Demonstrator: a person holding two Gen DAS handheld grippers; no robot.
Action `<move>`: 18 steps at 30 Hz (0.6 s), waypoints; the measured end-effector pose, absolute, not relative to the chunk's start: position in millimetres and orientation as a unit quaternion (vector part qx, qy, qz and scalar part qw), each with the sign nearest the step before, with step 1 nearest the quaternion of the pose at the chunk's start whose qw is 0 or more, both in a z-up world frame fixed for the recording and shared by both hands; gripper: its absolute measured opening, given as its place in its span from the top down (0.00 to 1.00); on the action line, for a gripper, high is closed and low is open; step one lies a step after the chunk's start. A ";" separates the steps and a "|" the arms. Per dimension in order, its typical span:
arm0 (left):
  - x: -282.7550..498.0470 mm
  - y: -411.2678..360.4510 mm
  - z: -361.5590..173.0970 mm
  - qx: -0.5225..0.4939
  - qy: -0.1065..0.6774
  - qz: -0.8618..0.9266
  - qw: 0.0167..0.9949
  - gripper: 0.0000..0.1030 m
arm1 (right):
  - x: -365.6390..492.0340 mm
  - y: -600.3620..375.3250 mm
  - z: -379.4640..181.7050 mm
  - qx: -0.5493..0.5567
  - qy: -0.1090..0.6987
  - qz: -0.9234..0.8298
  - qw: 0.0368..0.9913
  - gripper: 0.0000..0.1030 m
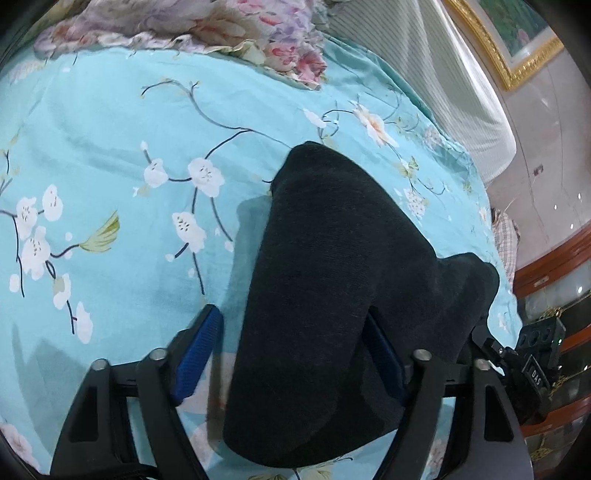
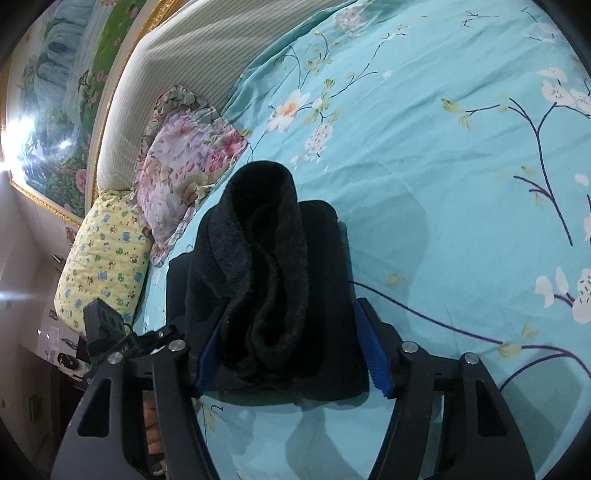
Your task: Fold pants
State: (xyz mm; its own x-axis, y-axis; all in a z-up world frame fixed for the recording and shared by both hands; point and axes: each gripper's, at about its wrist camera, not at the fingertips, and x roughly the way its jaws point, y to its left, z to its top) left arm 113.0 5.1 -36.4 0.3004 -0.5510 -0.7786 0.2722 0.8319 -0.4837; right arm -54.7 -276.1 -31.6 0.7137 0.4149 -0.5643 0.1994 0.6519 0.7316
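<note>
Dark grey pants (image 1: 332,240) lie folded into a thick bundle on the turquoise flowered bedsheet (image 1: 110,147). My left gripper (image 1: 291,314) straddles the bundle's near end. Its left blue pad (image 1: 199,354) stands clear of the cloth, while the right pad is half hidden behind a fold. In the right wrist view the pants (image 2: 266,240) show a fleecy lining rolled on top of a flat layer. My right gripper (image 2: 290,314) straddles that end. Cloth overlaps its left pad, and its right pad (image 2: 373,350) sits just beside the pants' edge. The sheet (image 2: 443,184) spreads to the right.
A floral pillow (image 2: 184,155) and a yellow patterned pillow (image 2: 103,266) lie by the striped headboard (image 2: 192,48), under a gold-framed painting (image 2: 55,92). From the left wrist, the floral pillow (image 1: 221,22) is at the top and wooden furniture (image 1: 554,266) stands beyond the bed's right edge.
</note>
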 end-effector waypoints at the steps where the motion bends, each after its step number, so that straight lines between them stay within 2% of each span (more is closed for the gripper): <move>1: 111.3 2.0 -35.3 -0.133 0.532 -0.268 0.792 0.42 | -55.7 -276.7 -32.4 0.416 0.371 0.067 0.827 0.44; 7: 103.5 -1.5 -23.5 -0.116 0.516 -0.266 0.806 0.53 | -60.2 -271.4 -26.3 0.408 0.364 0.068 0.834 0.54; 12: 100.8 2.1 -10.6 -0.122 0.506 -0.273 0.809 0.61 | -61.6 -266.4 -17.1 0.394 0.359 0.072 0.843 0.57; 18: 91.2 9.3 8.2 -0.128 0.490 -0.282 0.815 0.64 | -64.7 -254.6 2.6 0.371 0.348 0.079 0.857 0.59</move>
State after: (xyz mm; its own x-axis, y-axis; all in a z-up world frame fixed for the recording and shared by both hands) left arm 91.2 9.3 8.2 0.3608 -0.5851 -0.7263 0.3350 0.8081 -0.4845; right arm -64.7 -254.6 2.6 0.7452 0.3941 -0.5379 0.1221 0.7125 0.6910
